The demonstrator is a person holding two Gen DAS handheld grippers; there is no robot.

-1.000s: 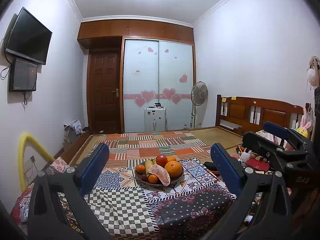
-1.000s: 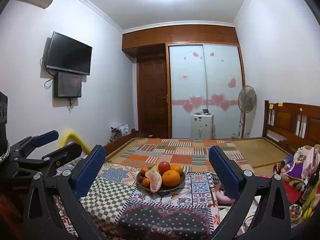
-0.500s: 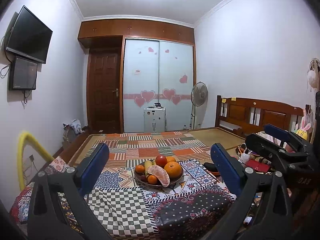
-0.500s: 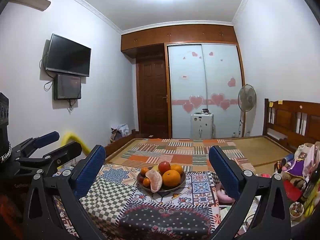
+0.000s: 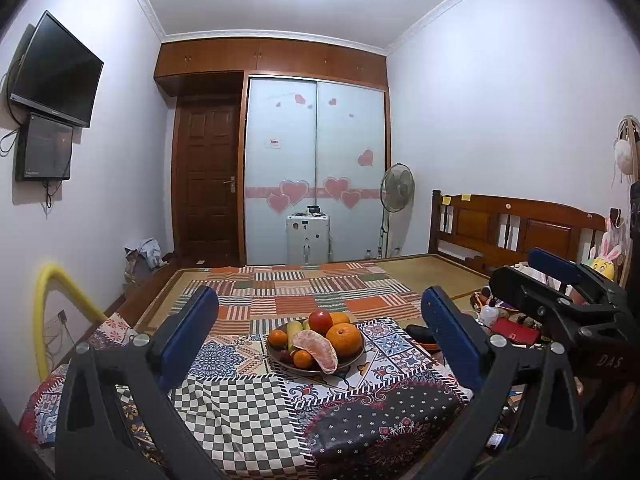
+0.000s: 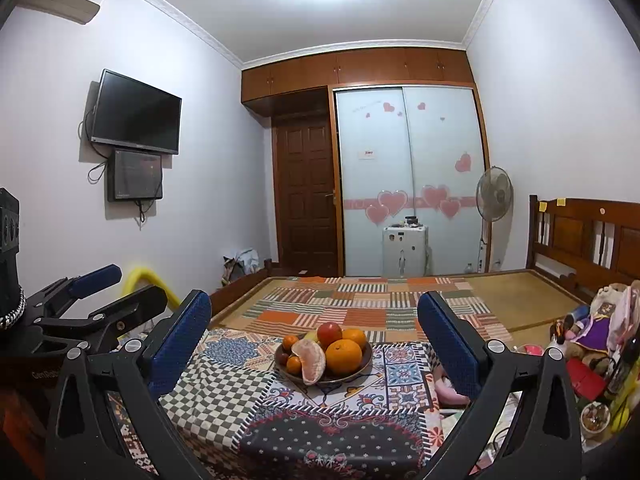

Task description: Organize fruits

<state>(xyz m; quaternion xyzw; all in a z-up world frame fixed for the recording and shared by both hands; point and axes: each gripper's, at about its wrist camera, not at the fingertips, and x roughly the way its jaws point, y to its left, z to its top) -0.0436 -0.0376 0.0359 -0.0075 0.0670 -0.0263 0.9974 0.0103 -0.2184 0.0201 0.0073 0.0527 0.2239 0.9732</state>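
A shallow brown bowl of fruit stands on a table with a patchwork cloth. It holds a large orange, a red apple, a peeled pomelo wedge, small oranges and a banana. My left gripper is open and empty, well short of the bowl. My right gripper is open and empty, also short of the bowl. Each gripper shows at the edge of the other's view.
A bed with a patchwork cover lies behind the table. Toys and clutter sit to the right. A yellow tube stands at the left wall. A fan, a small white appliance and a wardrobe stand at the back.
Both grippers have barely shifted; the view has tilted up slightly. Nothing was taken hold of or let go.
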